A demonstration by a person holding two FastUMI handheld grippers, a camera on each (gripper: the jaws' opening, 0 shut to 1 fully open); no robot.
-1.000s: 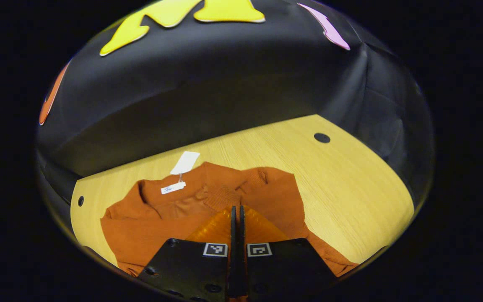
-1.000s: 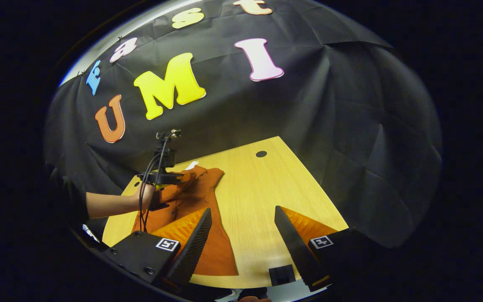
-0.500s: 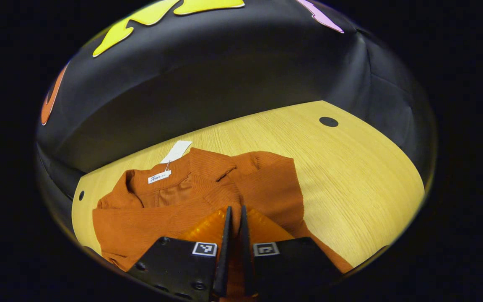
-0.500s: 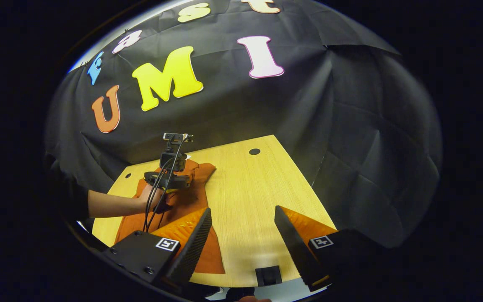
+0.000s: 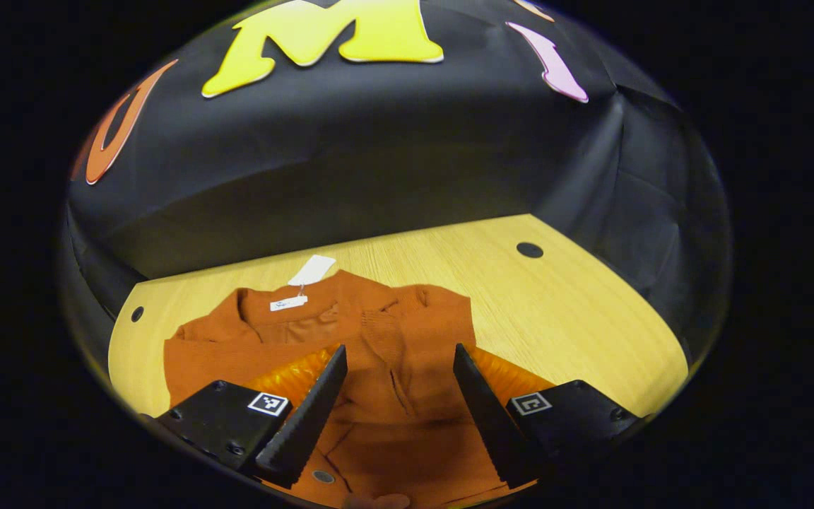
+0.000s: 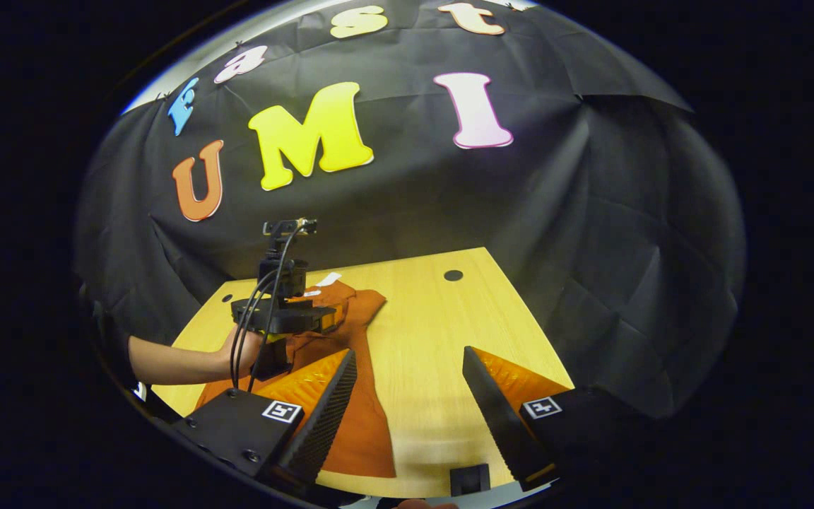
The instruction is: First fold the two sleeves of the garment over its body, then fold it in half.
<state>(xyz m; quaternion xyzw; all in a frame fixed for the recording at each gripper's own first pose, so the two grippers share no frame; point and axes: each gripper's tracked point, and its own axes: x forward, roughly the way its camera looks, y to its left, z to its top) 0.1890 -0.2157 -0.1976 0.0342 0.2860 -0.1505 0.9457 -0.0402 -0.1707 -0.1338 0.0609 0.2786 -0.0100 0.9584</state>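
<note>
left gripper above the garment, fingers spread wide with nothing held; rust cloth flat on the surface between and ahead of them, white tag beyond; right gripper likewise wide apart, empty, garment left of its left finger, bare wood between.

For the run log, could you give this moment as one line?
left gripper: open above garment | right gripper: open | table

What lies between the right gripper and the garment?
In the right gripper view, bare wooden table separates the open right gripper from the orange garment.
</note>
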